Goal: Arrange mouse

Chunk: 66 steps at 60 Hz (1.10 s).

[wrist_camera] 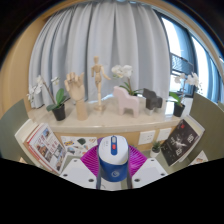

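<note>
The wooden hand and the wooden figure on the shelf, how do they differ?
The wooden hand is broad and squat with its fingers up; the wooden figure is slim, taller, a whole jointed body. The hand stands left of the figure. Both are pale wood, upright, beyond the mouse between the gripper fingers.

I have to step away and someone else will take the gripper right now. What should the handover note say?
Gripper: the white and blue mouse sits between its fingers; whether they press on it cannot be told.
Ahead, beyond the mouse: a wooden shelf carrying potted orchids, a wooden hand model, a wooden mannequin and a pink animal figure.
Done: the mouse is between the fingers.
Left: setting it in its place and letting go.
</note>
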Tool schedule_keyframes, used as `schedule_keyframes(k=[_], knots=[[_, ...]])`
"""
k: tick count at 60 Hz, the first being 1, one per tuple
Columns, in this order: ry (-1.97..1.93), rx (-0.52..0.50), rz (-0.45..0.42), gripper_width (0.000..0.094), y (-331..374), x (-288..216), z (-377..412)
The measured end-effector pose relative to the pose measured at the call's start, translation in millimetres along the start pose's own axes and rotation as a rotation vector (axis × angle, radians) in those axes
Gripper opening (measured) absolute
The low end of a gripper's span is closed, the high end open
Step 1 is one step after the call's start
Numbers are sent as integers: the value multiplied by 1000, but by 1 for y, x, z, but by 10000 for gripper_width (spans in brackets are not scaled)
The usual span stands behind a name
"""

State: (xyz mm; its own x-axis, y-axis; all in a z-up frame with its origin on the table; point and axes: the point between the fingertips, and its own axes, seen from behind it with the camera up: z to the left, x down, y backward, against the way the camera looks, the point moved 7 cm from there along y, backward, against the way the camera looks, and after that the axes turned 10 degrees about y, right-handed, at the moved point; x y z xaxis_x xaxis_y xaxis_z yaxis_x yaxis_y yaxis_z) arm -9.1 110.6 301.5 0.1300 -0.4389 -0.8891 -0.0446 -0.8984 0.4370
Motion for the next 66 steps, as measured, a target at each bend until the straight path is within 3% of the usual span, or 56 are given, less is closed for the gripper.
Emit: schedule_keyframes(k=[6,19,29,31,36,43,50,66], knots=[[8,-55,78,346,-19,38,57],[10,-85,322,347,-60,171,114],[21,-84,405,346,-68,231,126],[22,-84,417,381,-67,238,127],[27,-74,378,424,-69,238,128],[1,-89,417,520,-67,237,127],[-30,-61,369,729,-47,206,115],[-25,-63,177,742,65,105,94]])
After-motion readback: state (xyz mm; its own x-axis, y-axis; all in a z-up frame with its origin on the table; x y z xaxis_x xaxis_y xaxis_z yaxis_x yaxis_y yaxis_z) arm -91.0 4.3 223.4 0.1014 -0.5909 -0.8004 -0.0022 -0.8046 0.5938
